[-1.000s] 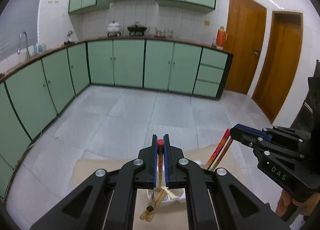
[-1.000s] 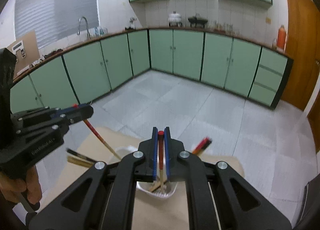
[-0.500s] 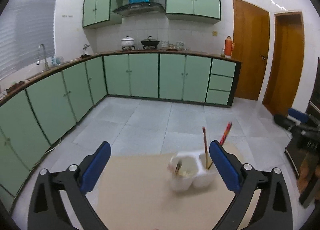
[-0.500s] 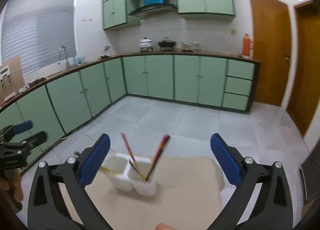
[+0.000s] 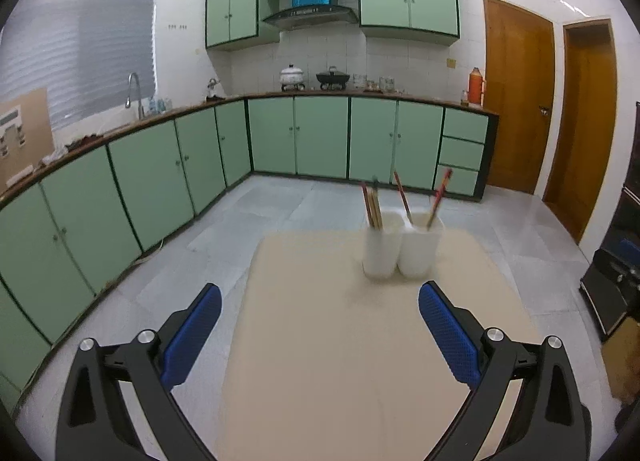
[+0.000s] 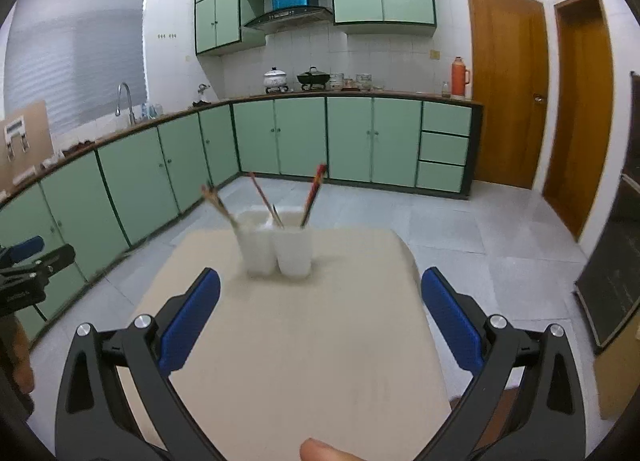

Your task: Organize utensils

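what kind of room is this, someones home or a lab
Most likely a home kitchen: green cabinets run under an L-shaped counter with a sink faucet, and pots sit beneath a range hood. Chopsticks stand in a white utensil holder.

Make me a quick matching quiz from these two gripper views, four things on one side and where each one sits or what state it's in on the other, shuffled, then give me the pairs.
Things
1. chopsticks
2. white holder
3. left gripper
4. orange thermos

Places or states
A. on the kitchen counter near the wooden door
B. open, nothing between its fingers
C. on the beige table
D. standing tilted in the holder's compartments

Pairs: 1-D, 2-C, 3-B, 4-A
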Tool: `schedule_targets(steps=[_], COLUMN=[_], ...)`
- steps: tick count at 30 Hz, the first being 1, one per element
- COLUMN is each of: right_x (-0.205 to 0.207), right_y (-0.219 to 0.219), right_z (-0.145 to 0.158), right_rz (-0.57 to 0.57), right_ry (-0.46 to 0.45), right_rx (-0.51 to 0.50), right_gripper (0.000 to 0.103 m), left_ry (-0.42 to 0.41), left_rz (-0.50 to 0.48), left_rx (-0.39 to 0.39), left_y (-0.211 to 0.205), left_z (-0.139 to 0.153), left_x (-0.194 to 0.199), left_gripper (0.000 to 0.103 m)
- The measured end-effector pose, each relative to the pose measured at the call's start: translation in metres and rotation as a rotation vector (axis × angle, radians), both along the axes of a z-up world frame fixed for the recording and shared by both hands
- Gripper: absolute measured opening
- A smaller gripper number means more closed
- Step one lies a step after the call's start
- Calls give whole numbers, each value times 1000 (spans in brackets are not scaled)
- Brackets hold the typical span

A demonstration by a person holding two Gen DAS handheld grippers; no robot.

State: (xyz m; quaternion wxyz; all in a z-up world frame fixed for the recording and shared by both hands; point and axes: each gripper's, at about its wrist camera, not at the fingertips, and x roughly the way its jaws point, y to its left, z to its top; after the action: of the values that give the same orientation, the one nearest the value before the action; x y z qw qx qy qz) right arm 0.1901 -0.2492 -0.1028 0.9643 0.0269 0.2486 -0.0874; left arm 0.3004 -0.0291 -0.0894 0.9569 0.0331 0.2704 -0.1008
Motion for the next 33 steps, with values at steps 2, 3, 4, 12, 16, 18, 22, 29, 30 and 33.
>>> schedule_targets(steps=[2,3,4,12,16,18,22,29,30,33], right_x=[-19,-30,-39,-90,-112,-124,-154,-193,-197,-204], right_y=[12,16,21,51,62,67,80,87,88,87], right_z=[-9,-15,-17,-30,-21,-15,2,18,19,22], right_rz=[10,10,16,19,13,7,-3,-6,-3,-1], right_ry=[33,43,49,93,72,53,-15,-92,-97,-111], right_rx=[-4,11,16,35,33,20,-34,-57,-54,-49], right_gripper=[98,98,98,98,98,98,98,98,98,98], left_ry=[16,23,26,29,19,7,-5,-46,-47,-58], left_rz=[8,8,14,3,-4,4,21,44,48,71], left_rx=[3,0,2,-11,-14,-17,-42,-56,-63,-77], left_y=[3,5,7,14,13,15,22,34,36,43], left_z=[-6,-8,-10,-13,-9,-5,6,22,24,28], left_x=[-21,-33,-46,-128,-163,-180,-203,-237,-240,-247], left_gripper=[97,97,97,97,97,97,97,97,97,97])
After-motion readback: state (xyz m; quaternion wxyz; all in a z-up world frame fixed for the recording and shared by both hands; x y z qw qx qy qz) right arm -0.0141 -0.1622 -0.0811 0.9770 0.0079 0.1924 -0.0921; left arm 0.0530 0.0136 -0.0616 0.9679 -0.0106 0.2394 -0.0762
